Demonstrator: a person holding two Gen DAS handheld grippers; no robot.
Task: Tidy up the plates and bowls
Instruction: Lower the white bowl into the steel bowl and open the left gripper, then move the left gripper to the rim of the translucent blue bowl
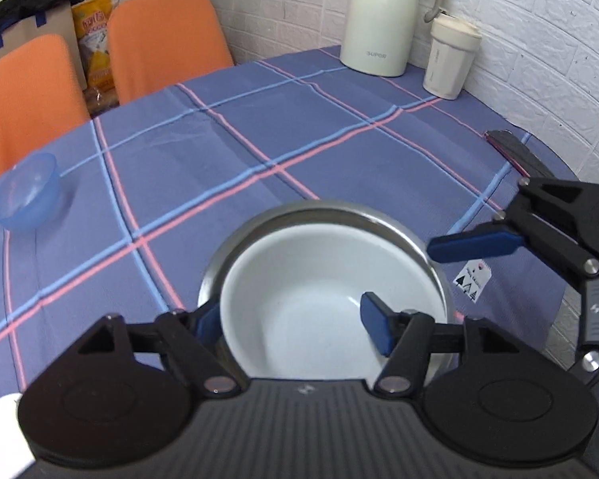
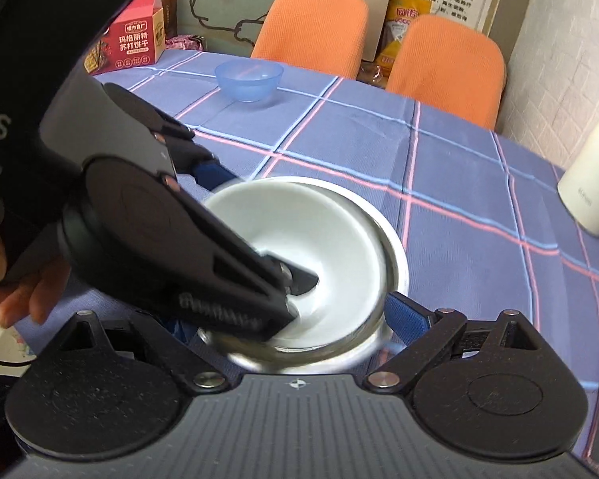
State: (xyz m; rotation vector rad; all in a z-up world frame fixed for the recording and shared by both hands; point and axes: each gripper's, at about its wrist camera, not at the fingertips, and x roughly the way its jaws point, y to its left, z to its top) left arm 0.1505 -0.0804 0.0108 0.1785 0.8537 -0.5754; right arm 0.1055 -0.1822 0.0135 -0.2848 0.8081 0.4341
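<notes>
- Two bowls sit nested near the front of the desk (image 1: 259, 127): a white bowl (image 1: 299, 319) inside a steel bowl (image 1: 383, 221), with a third, blue plastic bowl (image 1: 26, 195) well apart toward the far side, near the orange chairs (image 1: 163, 40).
- Left gripper (image 1: 295, 319) has its jaws apart, one finger inside the white bowl and the other outside the near-left wall; whether the pads touch the wall I cannot tell.
- Right gripper (image 2: 287, 319) also has its jaws spread, straddling the near rim of the steel bowl without clamping it, as far as the right wrist view shows.
- Handling, as a judgement: the white bowl looks glazed, stiff, smooth and likely to chip; the steel one looks light, hard and slick, so it may slide on the cloth or lift along with the inner bowl.
- Best hold is probably across a rim wall, one finger inside and one outside, squeezed firmly.
- Blue plastic bowl looks light and slightly flexible, and should tolerate a rougher grip.
- Room: the checked cloth between the nested pair and the blue bowl is open.
- Edges: the stack sits close to the desk's near-right edge; a kettle (image 1: 379, 20) and cup (image 1: 451, 60) stand by the wall in the far corner, and a dark flat object (image 1: 511, 147) lies at the right edge.
</notes>
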